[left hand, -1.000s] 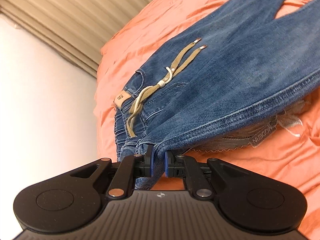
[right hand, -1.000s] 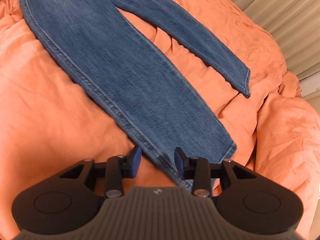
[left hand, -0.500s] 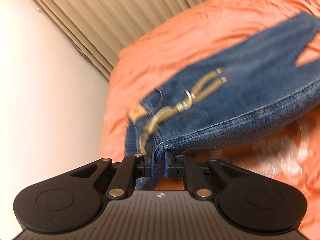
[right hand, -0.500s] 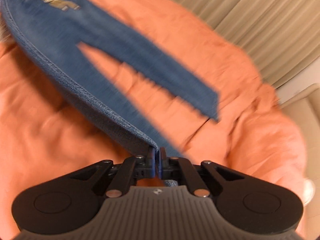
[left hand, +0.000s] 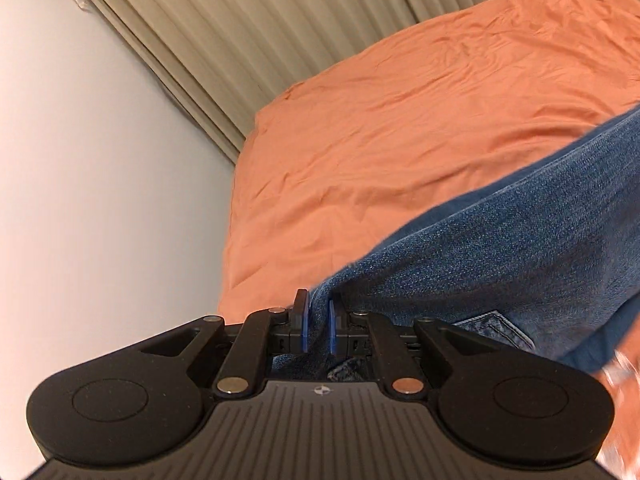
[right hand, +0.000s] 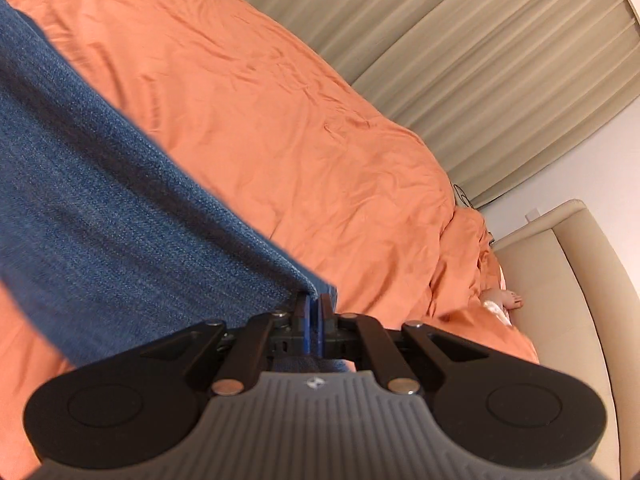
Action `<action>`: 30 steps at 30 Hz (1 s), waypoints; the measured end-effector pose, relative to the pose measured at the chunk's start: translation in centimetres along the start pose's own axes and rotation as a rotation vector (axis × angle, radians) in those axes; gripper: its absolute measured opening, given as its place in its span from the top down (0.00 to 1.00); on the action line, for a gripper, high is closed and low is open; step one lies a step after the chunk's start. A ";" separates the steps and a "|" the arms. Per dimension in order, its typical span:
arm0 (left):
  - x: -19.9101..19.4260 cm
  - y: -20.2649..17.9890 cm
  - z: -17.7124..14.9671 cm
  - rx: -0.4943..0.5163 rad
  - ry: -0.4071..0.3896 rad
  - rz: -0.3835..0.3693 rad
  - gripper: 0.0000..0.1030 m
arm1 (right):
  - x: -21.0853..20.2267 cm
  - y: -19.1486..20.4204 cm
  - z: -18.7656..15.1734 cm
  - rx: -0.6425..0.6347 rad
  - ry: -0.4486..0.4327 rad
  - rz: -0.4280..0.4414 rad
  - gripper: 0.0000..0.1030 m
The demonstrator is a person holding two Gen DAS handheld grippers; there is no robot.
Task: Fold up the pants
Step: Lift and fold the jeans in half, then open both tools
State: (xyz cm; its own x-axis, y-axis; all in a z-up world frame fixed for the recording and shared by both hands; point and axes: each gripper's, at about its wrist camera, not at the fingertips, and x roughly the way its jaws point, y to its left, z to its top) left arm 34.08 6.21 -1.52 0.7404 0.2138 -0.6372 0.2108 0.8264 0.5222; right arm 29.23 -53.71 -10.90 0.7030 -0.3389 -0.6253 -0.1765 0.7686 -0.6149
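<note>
The blue denim pants [left hand: 500,248] hang lifted above the orange bedspread [left hand: 400,120]. My left gripper [left hand: 316,320] is shut on the waistband edge of the pants, and a back pocket shows just right of the fingers. My right gripper [right hand: 314,312] is shut on the hem end of a pant leg [right hand: 100,192], which stretches away to the upper left. The rest of the pants is out of view.
The orange bedspread [right hand: 300,112] fills the middle of both views. Beige pleated curtains [left hand: 260,32] run along the far side. A white wall [left hand: 80,160] is at the left. A beige padded headboard [right hand: 560,280] is at the right.
Both grippers have lifted and swung the pants up and over, so the drawstring front is gone from view. The right gripper closed on the leg hem a second ago and still holds it.
</note>
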 end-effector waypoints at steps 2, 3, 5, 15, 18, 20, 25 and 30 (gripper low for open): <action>2.4 -0.3 0.9 0.000 0.019 -0.002 0.90 | 2.8 0.2 1.5 0.003 0.006 -0.012 1.00; 3.7 -0.6 1.3 0.002 0.033 -0.005 0.90 | 4.3 0.4 2.2 0.004 0.009 -0.017 1.00; 6.4 -1.5 1.9 0.024 0.060 -0.006 0.90 | 7.2 0.8 3.5 0.010 0.027 -0.018 1.00; 16.8 -5.8 1.0 0.082 0.154 -0.030 0.90 | 19.3 5.7 5.6 -0.046 0.153 0.009 1.00; 17.8 -6.1 0.4 0.084 0.151 -0.032 0.90 | 21.0 7.1 5.3 -0.063 0.177 0.019 1.00; 17.1 -6.1 -0.2 0.082 0.131 -0.028 0.90 | 21.4 7.7 4.8 -0.070 0.181 0.022 1.00; 12.7 -4.4 0.0 0.050 0.008 -0.007 0.90 | 20.0 6.9 3.8 -0.080 0.162 0.022 1.00; 13.2 -3.7 2.2 0.132 0.055 -0.058 0.90 | 18.9 5.7 3.7 -0.083 0.153 0.002 1.00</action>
State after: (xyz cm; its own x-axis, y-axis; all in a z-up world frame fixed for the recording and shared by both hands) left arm 44.45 4.81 -10.60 0.6892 0.1988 -0.6968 0.3370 0.7633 0.5512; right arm 44.01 -53.75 -24.42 0.5902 -0.4208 -0.6889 -0.2389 0.7241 -0.6470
